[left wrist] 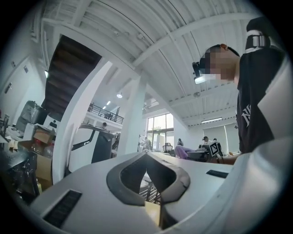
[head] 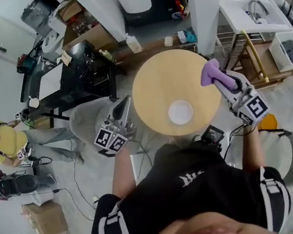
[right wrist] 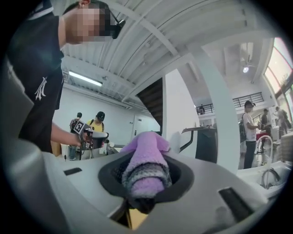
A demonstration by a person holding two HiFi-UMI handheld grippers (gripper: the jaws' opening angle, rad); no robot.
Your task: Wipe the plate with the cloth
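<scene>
Purple cloth in right gripper jaws; left gripper closed

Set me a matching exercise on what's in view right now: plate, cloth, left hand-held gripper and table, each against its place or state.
Things:
1. plate
2. cloth
3. left hand-held gripper
4. table

Places or states:
A. shut, nothing between its jaws
B. round, light wood
C. white, lying on the table's near side
D. purple, clamped in the right hand-held gripper

Pairs: 1-C, 2-D, 3-A, 4-B
</scene>
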